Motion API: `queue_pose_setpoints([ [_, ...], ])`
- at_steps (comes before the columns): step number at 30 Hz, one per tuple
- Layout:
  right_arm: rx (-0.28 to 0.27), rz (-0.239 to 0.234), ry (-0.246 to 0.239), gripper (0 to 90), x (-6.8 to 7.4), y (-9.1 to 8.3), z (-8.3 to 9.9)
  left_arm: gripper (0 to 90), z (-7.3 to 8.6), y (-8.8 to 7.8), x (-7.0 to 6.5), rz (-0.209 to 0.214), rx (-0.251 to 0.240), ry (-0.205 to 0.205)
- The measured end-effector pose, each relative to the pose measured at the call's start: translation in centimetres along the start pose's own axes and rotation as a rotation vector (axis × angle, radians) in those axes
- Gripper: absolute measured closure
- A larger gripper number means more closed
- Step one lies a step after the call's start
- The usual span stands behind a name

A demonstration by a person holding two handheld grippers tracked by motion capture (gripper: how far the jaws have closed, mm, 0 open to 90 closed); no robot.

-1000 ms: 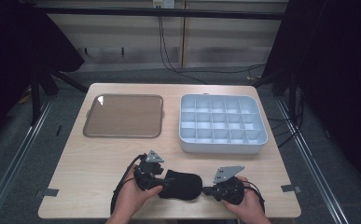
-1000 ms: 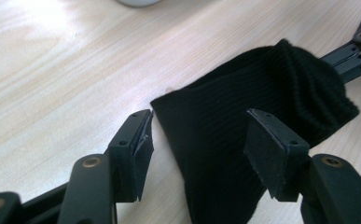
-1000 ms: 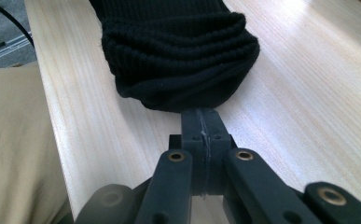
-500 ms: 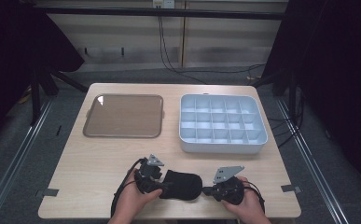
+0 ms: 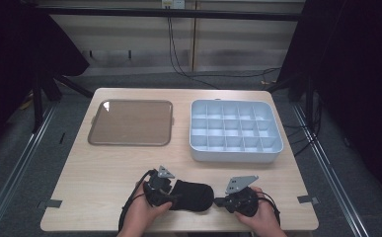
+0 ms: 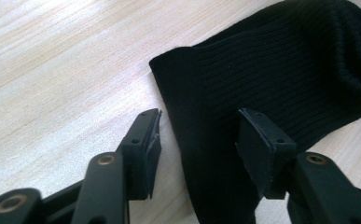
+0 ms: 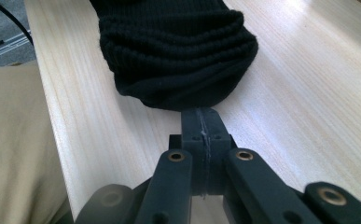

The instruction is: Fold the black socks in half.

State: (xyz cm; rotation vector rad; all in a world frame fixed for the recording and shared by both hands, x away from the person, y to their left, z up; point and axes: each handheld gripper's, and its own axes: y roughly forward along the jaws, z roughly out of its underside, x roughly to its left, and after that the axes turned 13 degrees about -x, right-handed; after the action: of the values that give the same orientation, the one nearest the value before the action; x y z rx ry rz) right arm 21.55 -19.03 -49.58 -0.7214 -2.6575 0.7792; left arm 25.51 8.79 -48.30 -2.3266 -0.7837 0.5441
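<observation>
Black knit sock (image 5: pixel 193 195) lies at the table's (image 5: pixel 99 173) six o'clock edge. Left gripper (image 6: pixel 199 135), jaws spread wide, straddles its cuff edge; I'd close squarely on both layers. Right gripper (image 7: pixel 201 122), pressed closed on nothing, noses the bunched end.

We saw a light wooden table (image 5: pixel 104 168) standing on grey carpeted floor (image 5: pixel 20 173), with metal rails (image 5: pixel 25 148) running along both sides. Black curtains (image 5: pixel 361 74) hung at left and right, and cables (image 5: pixel 178 54) trailed down a pale panelled wall (image 5: pixel 129 34) behind.
</observation>
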Motion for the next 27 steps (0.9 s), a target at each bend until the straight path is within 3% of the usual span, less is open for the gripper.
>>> queue_pose_setpoints([
  [15,0.002,0.003,0.000,90.0,0.04,0.01,0.00,54.6,0.15,-0.05,0.08,-0.010,-0.016,-0.012],
  [19,-0.001,0.003,0.001,90.0,0.03,0.02,0.01,60.8,0.14,-0.04,0.21,0.003,-0.018,-0.039],
  [27,0.001,0.002,0.000,90.0,0.01,0.01,0.00,62.5,-0.03,-0.03,0.24,0.006,-0.010,-0.051],
])
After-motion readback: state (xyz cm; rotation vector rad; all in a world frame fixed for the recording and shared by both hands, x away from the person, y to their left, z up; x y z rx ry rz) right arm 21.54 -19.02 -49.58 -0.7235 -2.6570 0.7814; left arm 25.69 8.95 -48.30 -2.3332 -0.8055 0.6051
